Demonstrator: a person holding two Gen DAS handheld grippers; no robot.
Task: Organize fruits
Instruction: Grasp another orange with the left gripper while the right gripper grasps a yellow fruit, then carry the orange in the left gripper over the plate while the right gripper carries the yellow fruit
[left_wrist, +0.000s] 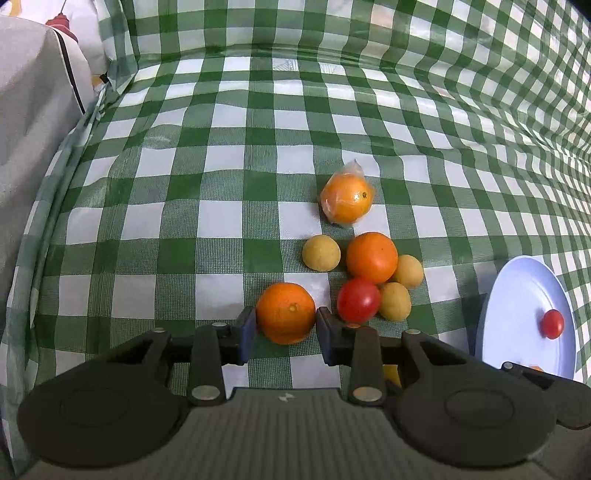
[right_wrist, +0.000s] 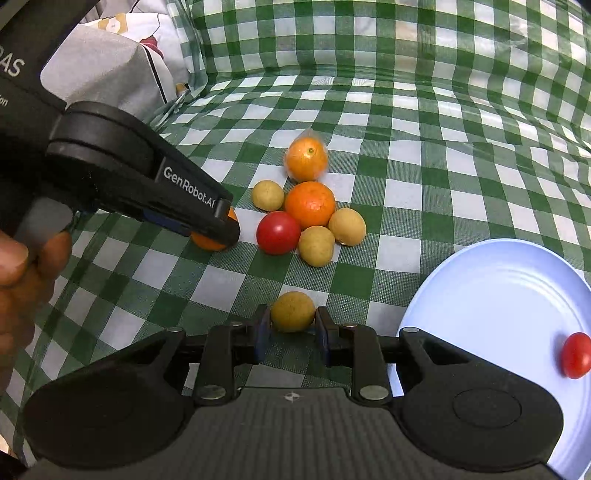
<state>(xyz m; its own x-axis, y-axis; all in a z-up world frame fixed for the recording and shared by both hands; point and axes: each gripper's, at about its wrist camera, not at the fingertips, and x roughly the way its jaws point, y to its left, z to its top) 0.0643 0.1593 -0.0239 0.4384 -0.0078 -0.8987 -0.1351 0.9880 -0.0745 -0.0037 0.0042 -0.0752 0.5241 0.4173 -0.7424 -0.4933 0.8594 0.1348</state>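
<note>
The left claw (left_wrist: 285, 325) clamps an orange (left_wrist: 285, 313) on the worktop (left_wrist: 221, 221); the right claw (right_wrist: 291, 325) clamps a yellow fruit (right_wrist: 292, 311) beside the plate (right_wrist: 498, 288). Smooth round skins could squirt loose and roll into the cluster.

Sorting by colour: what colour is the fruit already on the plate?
Red: the small tomato, clearest in the right wrist view.
</note>
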